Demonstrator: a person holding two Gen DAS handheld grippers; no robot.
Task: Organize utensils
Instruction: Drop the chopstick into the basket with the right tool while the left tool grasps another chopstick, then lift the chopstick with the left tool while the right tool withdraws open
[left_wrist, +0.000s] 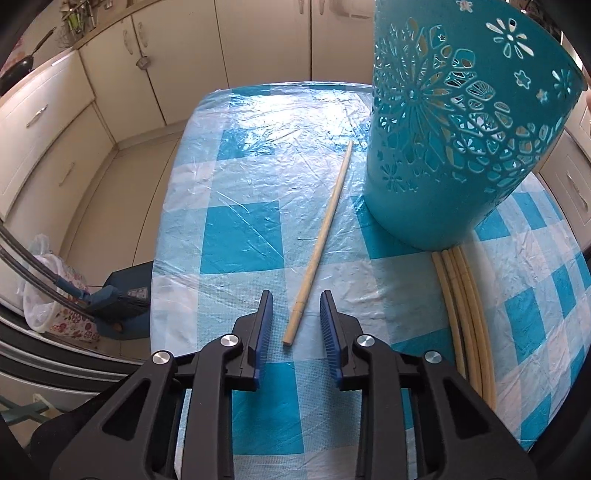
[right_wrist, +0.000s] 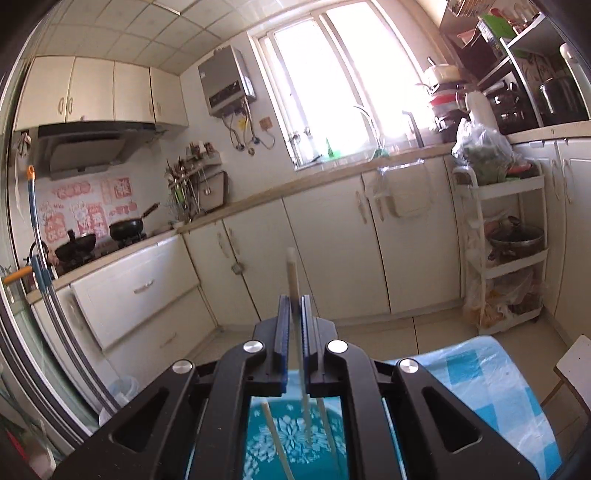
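Observation:
A teal perforated holder (left_wrist: 458, 133) stands on the blue checked tablecloth (left_wrist: 258, 206). One pale chopstick (left_wrist: 320, 240) lies on the cloth left of it, its near end between the fingers of my open left gripper (left_wrist: 295, 299), just above the cloth. Several more chopsticks (left_wrist: 465, 306) lie in a bundle at the holder's near side. My right gripper (right_wrist: 294, 306) is shut on a chopstick (right_wrist: 293, 280), held upright above the holder's inside (right_wrist: 295, 443), where other chopsticks (right_wrist: 275, 439) stand.
Cream kitchen cabinets (right_wrist: 332, 243) run along the walls beyond the table. A bin with a white bag (left_wrist: 48, 295) and a blue box (left_wrist: 125, 295) stand on the floor left of the table. A white rack (right_wrist: 506, 243) stands at the right.

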